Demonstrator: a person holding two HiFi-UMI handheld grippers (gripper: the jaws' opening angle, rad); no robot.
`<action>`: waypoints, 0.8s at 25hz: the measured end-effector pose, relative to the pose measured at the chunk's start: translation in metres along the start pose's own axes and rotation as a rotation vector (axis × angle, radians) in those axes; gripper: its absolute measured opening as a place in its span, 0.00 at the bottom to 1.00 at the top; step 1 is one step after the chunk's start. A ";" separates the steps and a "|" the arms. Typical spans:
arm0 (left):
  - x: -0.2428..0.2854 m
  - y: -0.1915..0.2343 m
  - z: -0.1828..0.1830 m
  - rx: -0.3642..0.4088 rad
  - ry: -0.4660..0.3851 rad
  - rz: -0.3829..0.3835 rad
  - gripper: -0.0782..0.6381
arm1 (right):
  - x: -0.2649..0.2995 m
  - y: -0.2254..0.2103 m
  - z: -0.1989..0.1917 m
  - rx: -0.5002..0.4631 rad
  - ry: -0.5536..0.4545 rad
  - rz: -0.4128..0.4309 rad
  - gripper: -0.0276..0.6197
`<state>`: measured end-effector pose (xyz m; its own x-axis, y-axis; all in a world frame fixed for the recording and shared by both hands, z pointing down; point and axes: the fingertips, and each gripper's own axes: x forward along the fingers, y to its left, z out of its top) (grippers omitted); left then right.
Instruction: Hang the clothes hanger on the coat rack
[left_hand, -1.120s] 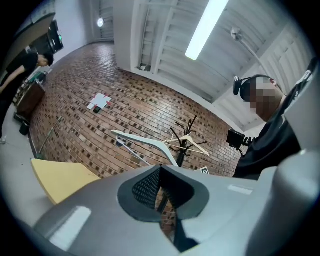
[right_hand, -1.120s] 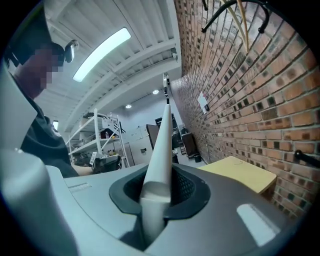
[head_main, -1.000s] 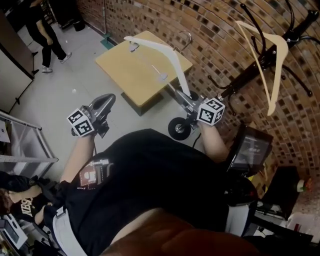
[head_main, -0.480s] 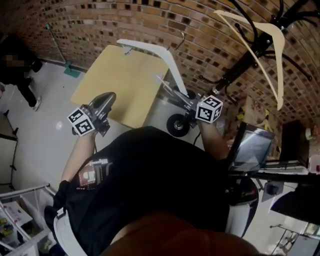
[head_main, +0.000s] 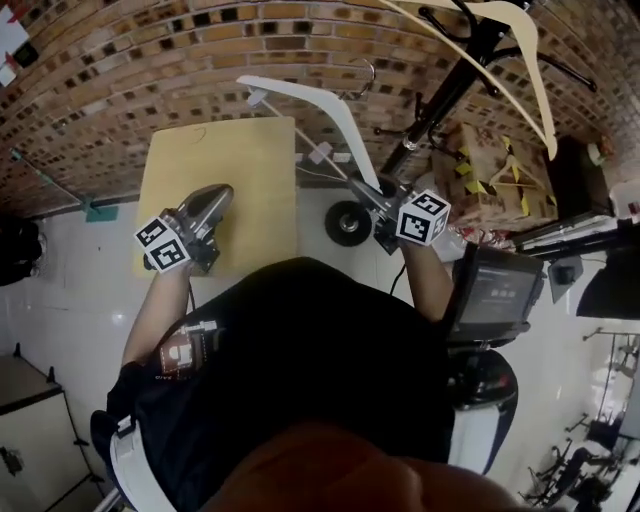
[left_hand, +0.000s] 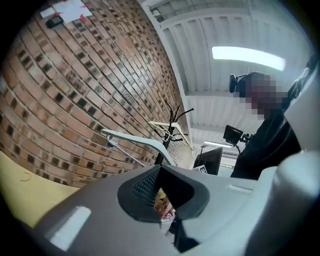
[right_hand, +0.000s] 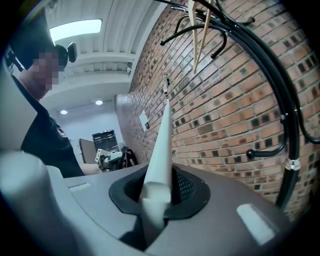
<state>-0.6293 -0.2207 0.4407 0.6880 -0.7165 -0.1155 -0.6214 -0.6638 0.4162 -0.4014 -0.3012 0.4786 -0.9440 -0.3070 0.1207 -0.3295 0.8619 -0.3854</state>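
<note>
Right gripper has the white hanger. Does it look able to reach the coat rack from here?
Probably yes. The right gripper, shut on the white hanger, is close beside the coat rack with nothing between them. A wooden hanger already hangs there, but other prongs look bare.

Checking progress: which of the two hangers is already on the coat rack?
The pale wooden hanger, hooked on the black coat rack. The white hanger is clamped in the right hand-held gripper.

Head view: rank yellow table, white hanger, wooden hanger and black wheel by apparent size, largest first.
yellow table
white hanger and wooden hanger: look alike, wooden one cropped by the frame, unranked
black wheel
</note>
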 end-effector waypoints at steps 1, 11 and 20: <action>0.010 0.003 -0.001 -0.007 0.007 -0.020 0.11 | -0.006 -0.003 0.001 0.003 -0.003 -0.019 0.17; 0.110 -0.004 -0.021 -0.040 0.044 -0.115 0.11 | -0.059 -0.041 -0.004 -0.026 0.043 -0.058 0.17; 0.154 -0.017 -0.042 -0.049 0.054 -0.084 0.11 | -0.094 -0.061 -0.025 -0.047 0.104 0.020 0.17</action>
<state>-0.4972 -0.3111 0.4535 0.7567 -0.6455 -0.1038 -0.5427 -0.7086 0.4510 -0.2928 -0.3146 0.5133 -0.9459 -0.2485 0.2084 -0.3089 0.8861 -0.3456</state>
